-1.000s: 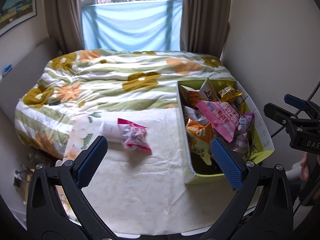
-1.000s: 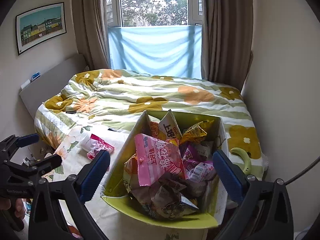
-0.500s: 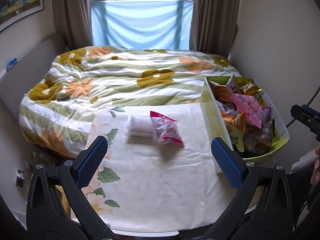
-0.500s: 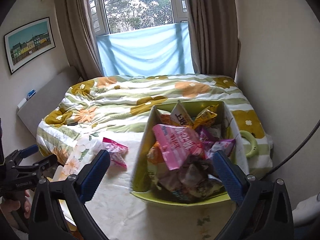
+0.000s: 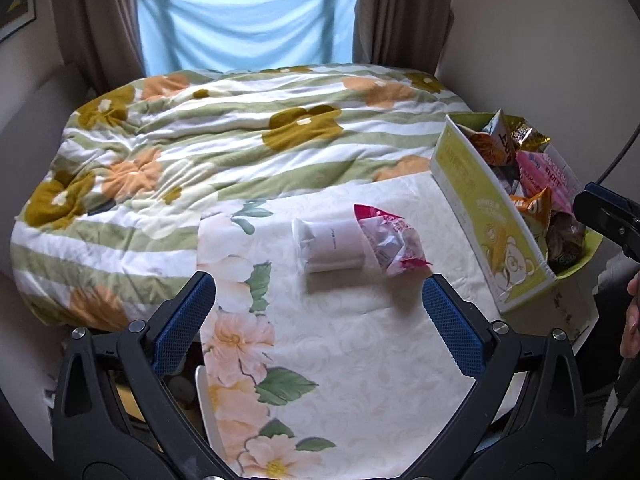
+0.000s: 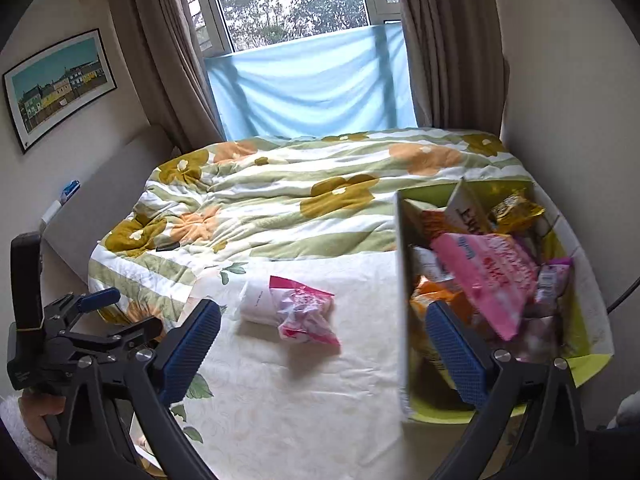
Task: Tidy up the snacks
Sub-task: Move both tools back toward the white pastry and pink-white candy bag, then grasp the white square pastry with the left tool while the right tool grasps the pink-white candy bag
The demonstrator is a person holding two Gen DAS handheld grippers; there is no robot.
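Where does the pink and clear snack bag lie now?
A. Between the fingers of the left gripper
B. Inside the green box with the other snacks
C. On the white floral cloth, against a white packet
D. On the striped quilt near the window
C: the pink and clear snack bag lies on the white floral cloth, overlapping the white packet, outside the green box; both grippers are open and empty.

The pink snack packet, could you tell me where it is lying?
The pink snack packet lies on the floral tablecloth, overlapping a white roll, left of the green snack box.
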